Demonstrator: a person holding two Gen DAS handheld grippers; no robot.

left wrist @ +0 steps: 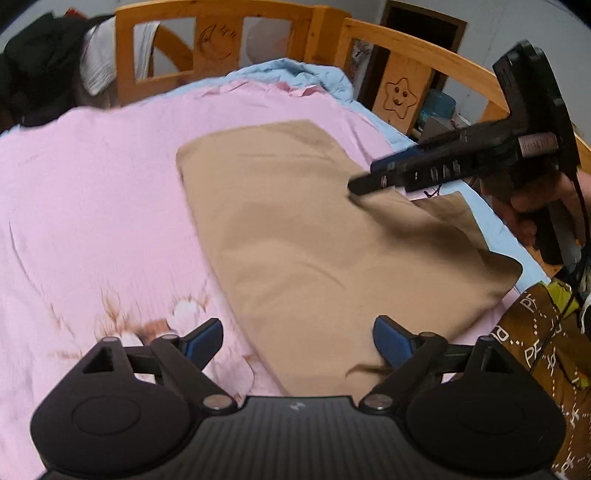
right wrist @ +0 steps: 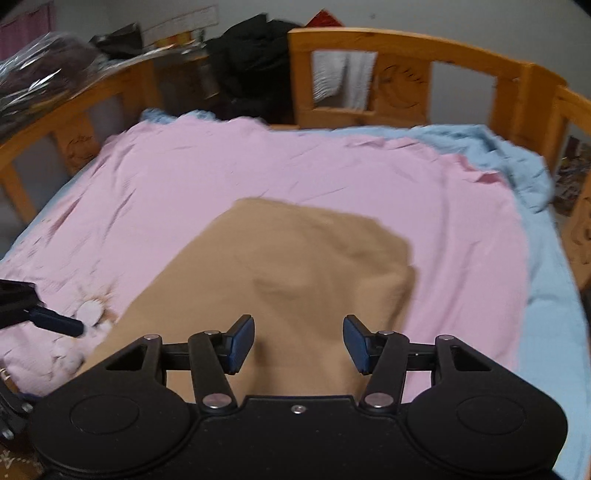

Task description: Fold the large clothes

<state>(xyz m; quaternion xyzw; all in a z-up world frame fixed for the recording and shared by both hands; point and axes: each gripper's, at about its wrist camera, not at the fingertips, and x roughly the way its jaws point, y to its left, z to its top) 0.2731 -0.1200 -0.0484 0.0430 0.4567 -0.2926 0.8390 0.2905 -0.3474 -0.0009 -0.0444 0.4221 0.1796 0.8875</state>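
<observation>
A folded tan garment (left wrist: 314, 236) lies flat on a pink sheet (left wrist: 92, 192) on the bed; it also shows in the right wrist view (right wrist: 295, 266). My left gripper (left wrist: 297, 338) is open and empty over the garment's near edge. My right gripper (right wrist: 298, 339) is open and empty, above the garment's near end. In the left wrist view the right gripper (left wrist: 360, 184) shows from the side at the garment's right part, fingertips close to the cloth.
A wooden bed rail (left wrist: 221, 22) with carved panels rings the bed. A light blue sheet (right wrist: 546, 295) lies under the pink one. Dark clothes (right wrist: 255, 62) hang over the rail. A brown patterned cloth (left wrist: 543, 354) is at the bed's right edge.
</observation>
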